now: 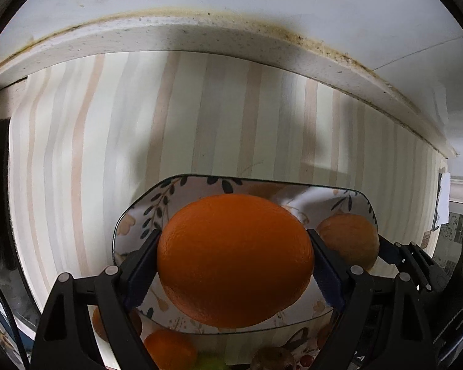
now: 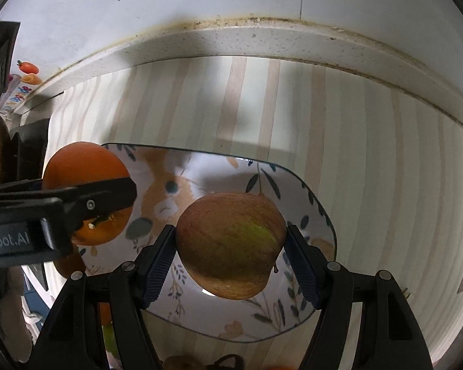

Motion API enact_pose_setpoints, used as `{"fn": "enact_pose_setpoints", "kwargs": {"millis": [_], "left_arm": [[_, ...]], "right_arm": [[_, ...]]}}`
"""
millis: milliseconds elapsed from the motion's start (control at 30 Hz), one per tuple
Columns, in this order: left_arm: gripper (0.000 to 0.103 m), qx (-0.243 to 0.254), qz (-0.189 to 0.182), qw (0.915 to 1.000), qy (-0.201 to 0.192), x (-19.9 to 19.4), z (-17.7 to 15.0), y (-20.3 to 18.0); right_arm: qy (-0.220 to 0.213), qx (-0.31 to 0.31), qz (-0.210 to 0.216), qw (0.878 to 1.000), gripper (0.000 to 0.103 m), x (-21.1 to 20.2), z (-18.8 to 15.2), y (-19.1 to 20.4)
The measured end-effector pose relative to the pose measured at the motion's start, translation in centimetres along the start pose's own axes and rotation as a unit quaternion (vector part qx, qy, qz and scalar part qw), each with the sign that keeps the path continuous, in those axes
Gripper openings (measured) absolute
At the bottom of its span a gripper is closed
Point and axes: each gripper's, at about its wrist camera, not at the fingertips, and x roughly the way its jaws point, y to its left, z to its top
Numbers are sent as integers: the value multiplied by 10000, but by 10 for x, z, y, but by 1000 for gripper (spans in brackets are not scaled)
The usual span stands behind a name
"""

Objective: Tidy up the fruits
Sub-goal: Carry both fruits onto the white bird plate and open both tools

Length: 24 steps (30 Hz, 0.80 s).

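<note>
My left gripper (image 1: 235, 260) is shut on a large orange (image 1: 234, 259) and holds it above a floral plate (image 1: 145, 215). The apple held by the other gripper (image 1: 350, 240) shows over the plate's right side. My right gripper (image 2: 230, 248) is shut on a red-green apple (image 2: 230, 245) above the same plate (image 2: 311, 203), which has a rabbit print. In the right wrist view the left gripper (image 2: 108, 199) enters from the left, holding the orange (image 2: 85, 166) over the plate's left edge.
The plate sits on a striped cloth (image 1: 77, 154) on a counter with a white speckled back ledge (image 2: 262, 43). More fruit lies near the front: a small orange (image 1: 169, 350), a green fruit (image 1: 210, 363), a brown fruit (image 1: 273, 359). Small items (image 2: 24, 74) stand at the far left.
</note>
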Motion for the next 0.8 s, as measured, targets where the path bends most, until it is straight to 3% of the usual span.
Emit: {"fn": "enact_pose_setpoints", "kwargs": {"millis": [300, 367, 400, 633, 800], "left_arm": [[89, -56, 119, 9998, 147, 16, 3, -1], [89, 52, 105, 9998, 170, 21, 8, -2], [89, 47, 174, 9996, 208, 24, 7, -2], [96, 35, 117, 9996, -247, -6, 2, -2], [96, 6, 460, 9969, -631, -36, -18, 5]], "right_arm": [[193, 217, 180, 9994, 75, 9, 10, -9], [242, 262, 218, 9991, 95, 7, 11, -12], [236, 286, 207, 9991, 96, 6, 11, -12], [236, 317, 95, 9992, 98, -10, 10, -8], [288, 393, -31, 9988, 98, -21, -2, -10]]}}
